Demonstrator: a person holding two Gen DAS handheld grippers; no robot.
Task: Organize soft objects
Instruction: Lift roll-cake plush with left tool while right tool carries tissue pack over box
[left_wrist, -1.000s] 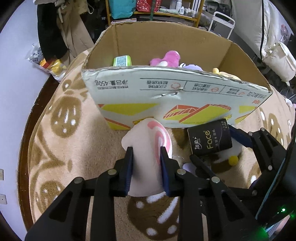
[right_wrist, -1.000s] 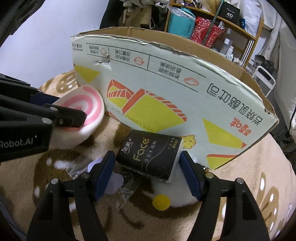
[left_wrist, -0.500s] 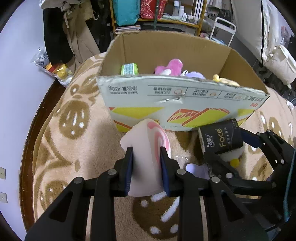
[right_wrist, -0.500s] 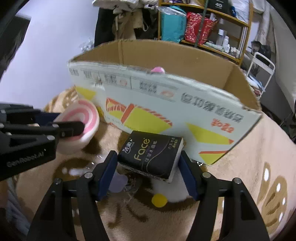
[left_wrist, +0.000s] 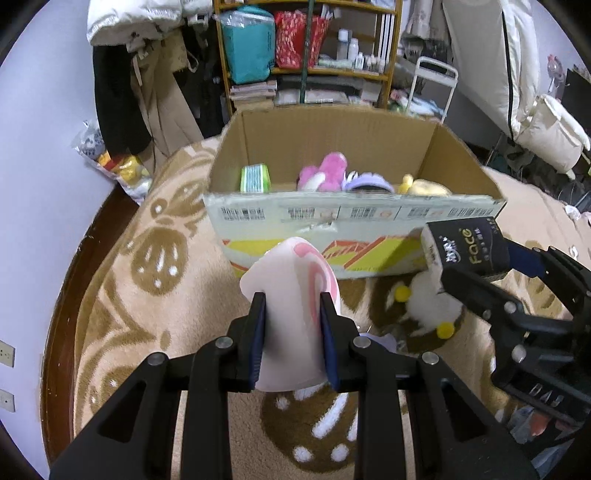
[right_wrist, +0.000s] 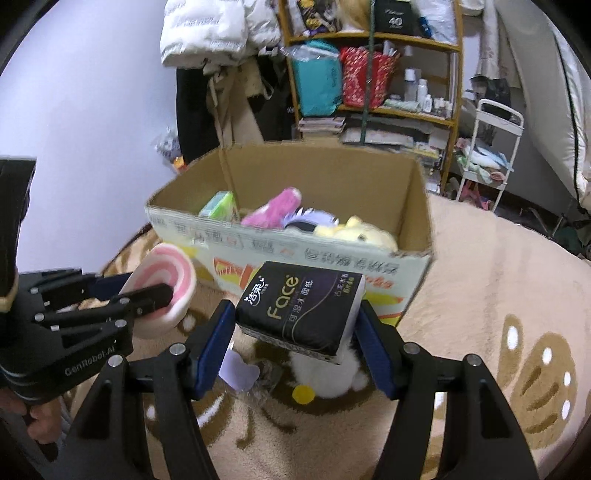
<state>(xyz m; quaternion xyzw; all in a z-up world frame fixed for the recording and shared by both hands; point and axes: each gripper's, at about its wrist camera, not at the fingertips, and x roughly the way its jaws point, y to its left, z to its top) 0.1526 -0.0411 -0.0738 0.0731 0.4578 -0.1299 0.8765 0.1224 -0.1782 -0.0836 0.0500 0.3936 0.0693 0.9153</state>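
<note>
My left gripper (left_wrist: 291, 306) is shut on a pink and white swirl plush (left_wrist: 291, 295) and holds it above the rug, in front of the cardboard box (left_wrist: 351, 218). It also shows in the right wrist view (right_wrist: 162, 291). My right gripper (right_wrist: 295, 310) is shut on a black Face tissue pack (right_wrist: 299, 306), held up near the box's front wall (right_wrist: 332, 262); the pack also shows in the left wrist view (left_wrist: 465, 247). The open box holds a pink plush (left_wrist: 325, 173), a green pack (left_wrist: 255, 177), a purple toy (right_wrist: 310, 218) and a yellow plush (right_wrist: 358, 232).
A white plush with yellow pompoms (left_wrist: 428, 302) and a lilac scrap with clear wrapper (right_wrist: 240, 373) lie on the beige patterned rug (left_wrist: 147, 295) before the box. Shelves (right_wrist: 369, 74), hanging clothes (left_wrist: 147, 74) and a white trolley (right_wrist: 491, 147) stand behind.
Both grippers have risen with their objects, from rug level to near the box's rim height. The box's contents have come into view in the right wrist view.
</note>
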